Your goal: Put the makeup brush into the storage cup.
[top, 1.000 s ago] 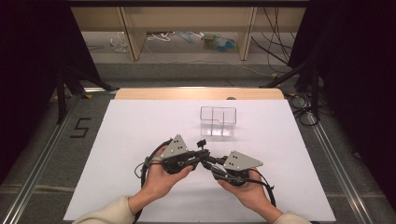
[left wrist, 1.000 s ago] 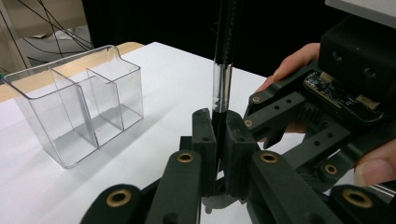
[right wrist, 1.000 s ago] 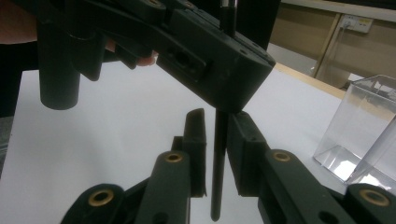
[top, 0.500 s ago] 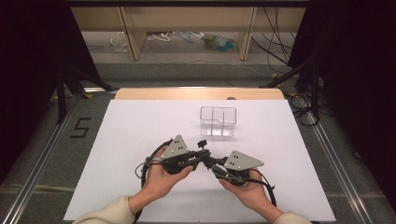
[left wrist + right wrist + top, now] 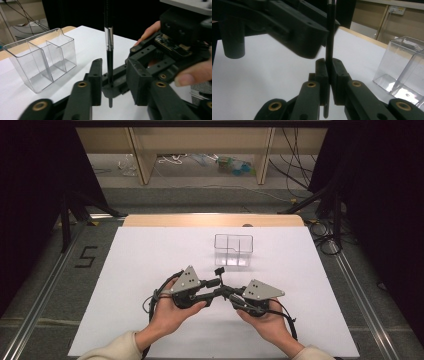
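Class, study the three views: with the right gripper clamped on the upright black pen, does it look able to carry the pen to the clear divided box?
Probably yes. The right gripper grips the pen; the left gripper stands open around it, and bare table lies before the clear box.

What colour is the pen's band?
Silver, on a black pen; clearest in the left gripper view.

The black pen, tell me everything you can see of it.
The pen is slim and black with a shiny silver band partway up. It stands upright above the white table, near the clear divided box. The right gripper clamps its lower end; the left gripper has just been opening around it, jaws apart.
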Available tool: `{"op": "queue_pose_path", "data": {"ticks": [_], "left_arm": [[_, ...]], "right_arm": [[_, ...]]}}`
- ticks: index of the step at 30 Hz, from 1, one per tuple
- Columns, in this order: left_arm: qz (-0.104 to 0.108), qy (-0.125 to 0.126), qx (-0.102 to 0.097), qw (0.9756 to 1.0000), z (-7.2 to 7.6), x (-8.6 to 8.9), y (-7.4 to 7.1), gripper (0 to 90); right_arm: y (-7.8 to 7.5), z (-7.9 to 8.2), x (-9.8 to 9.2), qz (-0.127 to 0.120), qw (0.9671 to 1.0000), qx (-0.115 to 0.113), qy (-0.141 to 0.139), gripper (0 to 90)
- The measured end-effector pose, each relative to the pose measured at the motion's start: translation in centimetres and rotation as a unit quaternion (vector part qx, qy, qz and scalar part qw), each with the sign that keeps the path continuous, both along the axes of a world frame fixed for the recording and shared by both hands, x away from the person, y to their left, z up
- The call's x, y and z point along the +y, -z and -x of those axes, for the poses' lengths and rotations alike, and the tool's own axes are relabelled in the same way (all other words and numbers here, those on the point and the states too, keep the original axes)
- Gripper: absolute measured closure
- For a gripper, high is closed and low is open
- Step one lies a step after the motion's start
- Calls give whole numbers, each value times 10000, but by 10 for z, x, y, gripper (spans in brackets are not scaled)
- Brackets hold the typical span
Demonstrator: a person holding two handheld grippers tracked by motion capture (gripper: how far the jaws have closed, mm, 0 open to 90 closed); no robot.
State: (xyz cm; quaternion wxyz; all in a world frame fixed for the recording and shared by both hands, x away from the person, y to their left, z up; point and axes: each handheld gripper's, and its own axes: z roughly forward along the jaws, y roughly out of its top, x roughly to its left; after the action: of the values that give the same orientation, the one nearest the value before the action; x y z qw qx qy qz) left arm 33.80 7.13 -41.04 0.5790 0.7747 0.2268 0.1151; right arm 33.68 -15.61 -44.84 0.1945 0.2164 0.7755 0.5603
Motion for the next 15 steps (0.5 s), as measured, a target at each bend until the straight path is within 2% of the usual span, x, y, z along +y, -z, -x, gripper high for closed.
{"op": "queue_pose_path", "data": {"ticks": [3,4,6,8,10,14,15], "left_arm": [[18,-57,-68,10000,2,7,0,587],[26,-62,-111,9999,3,10,0,571],[63,-117,-96,9999,6,14,0,535],[8,-108,-248,9996,8,18,0,499],[-37,-111,-332,9994,11,22,1,445],[28,-182,-376,9991,14,29,3,315],[21,-173,-450,9988,15,31,3,298]], "right_arm": [[1,-2,0,-104,9999,-34,5,855],[0,-1,-2,-15,10000,-21,33,855],[-1,-1,-3,-25,10000,8,67,855],[-1,-2,-3,-69,10000,-14,58,855],[-1,-3,-4,-40,10000,-28,63,855],[-1,-4,-5,-85,9999,-22,147,855],[-2,-4,-6,-37,9999,5,103,855]]}}
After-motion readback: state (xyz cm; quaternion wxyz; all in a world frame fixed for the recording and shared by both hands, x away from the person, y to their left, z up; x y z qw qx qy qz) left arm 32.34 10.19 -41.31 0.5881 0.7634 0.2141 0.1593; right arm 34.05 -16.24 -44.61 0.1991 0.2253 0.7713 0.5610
